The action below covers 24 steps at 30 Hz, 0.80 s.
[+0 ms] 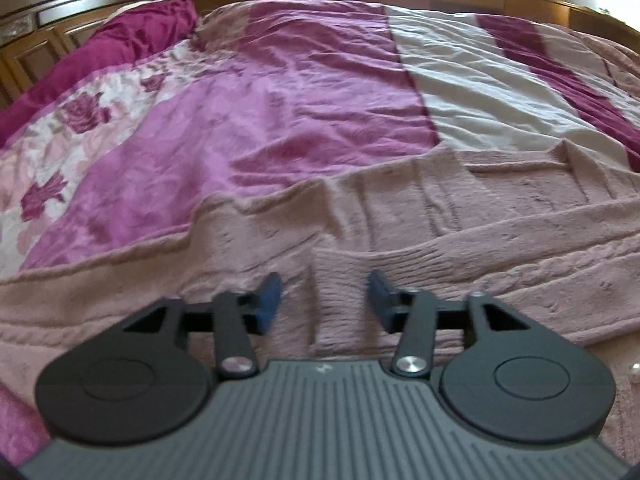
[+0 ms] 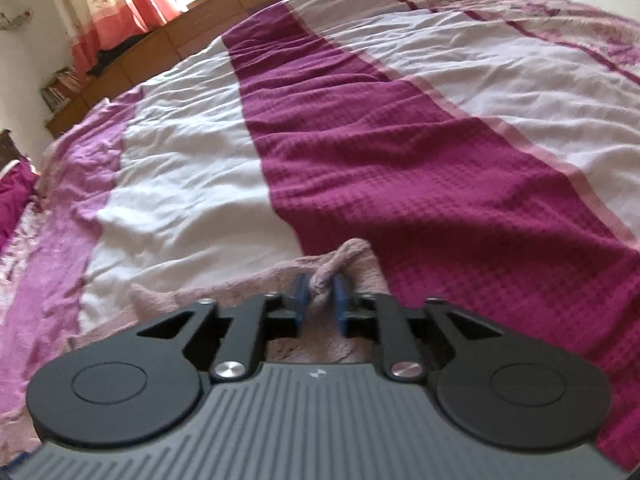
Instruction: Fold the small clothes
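Observation:
A pale pink knitted garment [image 1: 400,220] lies spread flat across the near part of the bed, its ribbed bands running sideways. My left gripper [image 1: 324,284] hovers low over it, jaws wide apart, with nothing between the blue pads [image 1: 268,300]. In the right wrist view a corner of the same pink garment [image 2: 356,258] is bunched up into a ridge. That ridge stands between the blue pads [image 2: 300,296] of my right gripper [image 2: 318,286]. The jaws stand narrowly apart and the fold sits loosely in the gap.
The bed carries a striped bedspread [image 2: 400,140] in magenta, white and pink, with a rose print at the left [image 1: 80,120]. A magenta blanket [image 1: 140,36] is heaped near a dark wooden cabinet [image 1: 48,12]. A wooden bed frame [image 2: 160,48] and curtains [image 2: 112,4] stand beyond.

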{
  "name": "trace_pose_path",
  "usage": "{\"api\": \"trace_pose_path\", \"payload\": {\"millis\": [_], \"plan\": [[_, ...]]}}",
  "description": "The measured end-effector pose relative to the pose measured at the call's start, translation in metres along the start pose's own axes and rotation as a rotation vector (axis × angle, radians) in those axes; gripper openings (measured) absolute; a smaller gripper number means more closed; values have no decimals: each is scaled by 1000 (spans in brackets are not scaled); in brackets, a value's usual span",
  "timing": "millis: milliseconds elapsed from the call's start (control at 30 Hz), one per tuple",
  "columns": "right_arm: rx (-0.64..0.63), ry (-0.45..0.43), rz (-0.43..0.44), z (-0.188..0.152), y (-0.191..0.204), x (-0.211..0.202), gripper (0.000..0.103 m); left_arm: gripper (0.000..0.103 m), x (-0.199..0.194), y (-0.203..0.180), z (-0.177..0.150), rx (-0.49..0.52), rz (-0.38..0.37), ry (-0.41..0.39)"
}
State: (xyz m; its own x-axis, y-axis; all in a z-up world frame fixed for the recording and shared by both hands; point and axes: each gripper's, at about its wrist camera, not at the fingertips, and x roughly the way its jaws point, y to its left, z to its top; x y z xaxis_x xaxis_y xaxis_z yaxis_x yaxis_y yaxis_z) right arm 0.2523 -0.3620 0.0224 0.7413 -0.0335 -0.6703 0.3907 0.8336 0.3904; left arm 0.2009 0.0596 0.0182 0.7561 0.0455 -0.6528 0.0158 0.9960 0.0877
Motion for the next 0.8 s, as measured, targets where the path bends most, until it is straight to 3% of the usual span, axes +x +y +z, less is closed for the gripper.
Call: {"api": "trace_pose_path", "payload": {"millis": [33,100,500,800], "plan": [[10,5,19,0,-1,-3,43,59,-1,4,1,-16,2,7],[19,2,44,0,0,-12,51,59,-5,11,3,-42,5,15],[-50,18,159,-29,10,-100,58,59,-67,58,14,-57,120,11],[-64,56,225,-86,6,-168,60,59,-91,126,-11,-206,190,50]]}}
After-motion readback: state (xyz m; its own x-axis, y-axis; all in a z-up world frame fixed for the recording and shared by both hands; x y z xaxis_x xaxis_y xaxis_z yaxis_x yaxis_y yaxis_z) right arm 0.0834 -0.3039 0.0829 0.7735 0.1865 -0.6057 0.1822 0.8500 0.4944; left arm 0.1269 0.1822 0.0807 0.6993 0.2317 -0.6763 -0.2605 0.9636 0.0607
